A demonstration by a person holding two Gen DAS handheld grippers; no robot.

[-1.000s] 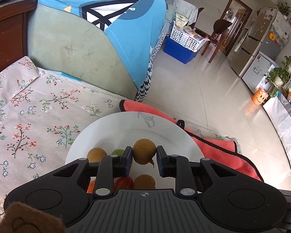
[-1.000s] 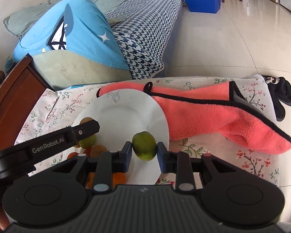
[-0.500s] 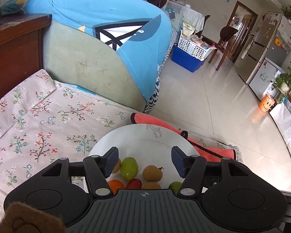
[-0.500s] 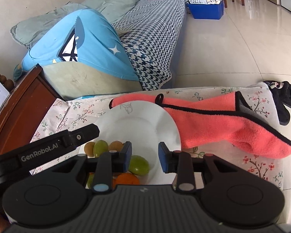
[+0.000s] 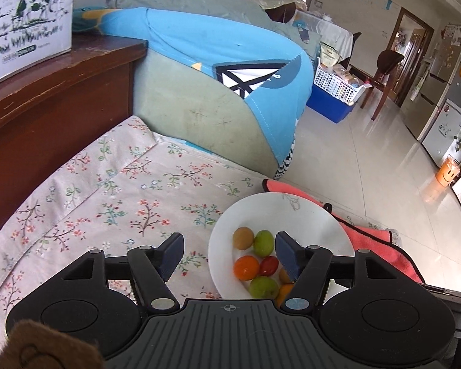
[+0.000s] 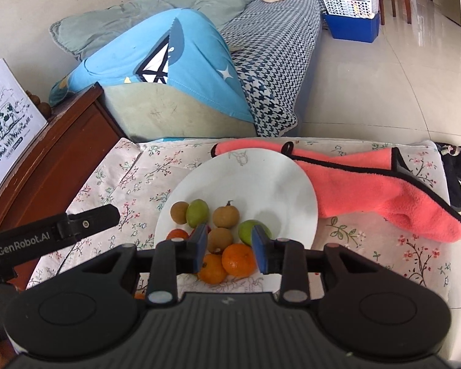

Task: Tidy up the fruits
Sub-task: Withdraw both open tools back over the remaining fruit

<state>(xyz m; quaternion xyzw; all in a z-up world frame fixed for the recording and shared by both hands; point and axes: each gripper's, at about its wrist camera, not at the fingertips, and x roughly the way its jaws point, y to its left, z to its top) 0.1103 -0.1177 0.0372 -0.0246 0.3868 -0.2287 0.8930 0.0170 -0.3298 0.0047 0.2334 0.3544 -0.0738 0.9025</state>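
Observation:
A white plate [image 6: 261,178] sits on the flowered tablecloth and holds several small fruits: brown ones [image 6: 226,216], green ones [image 6: 196,212] and oranges [image 6: 238,259]. The plate also shows in the left wrist view [image 5: 292,212], with fruits such as a green one [image 5: 263,243] and an orange [image 5: 246,267]. My left gripper [image 5: 229,255] is open and empty, raised above the plate's left edge. My right gripper [image 6: 229,247] is open and empty, above the fruits at the plate's near side. The left gripper's finger [image 6: 86,224] shows at the left of the right wrist view.
A coral towel [image 6: 384,190] lies right of the plate, partly under its rim. A dark cloth [image 6: 458,169] lies at the table's far right. A wooden cabinet [image 5: 46,101] with a white box [image 5: 24,18] stands left. A sofa with a blue cover [image 6: 169,70] is behind.
Both grippers opened and let their fruits go onto the plate: the left a brown one, the right a green one. Both then drew back and up from the plate.

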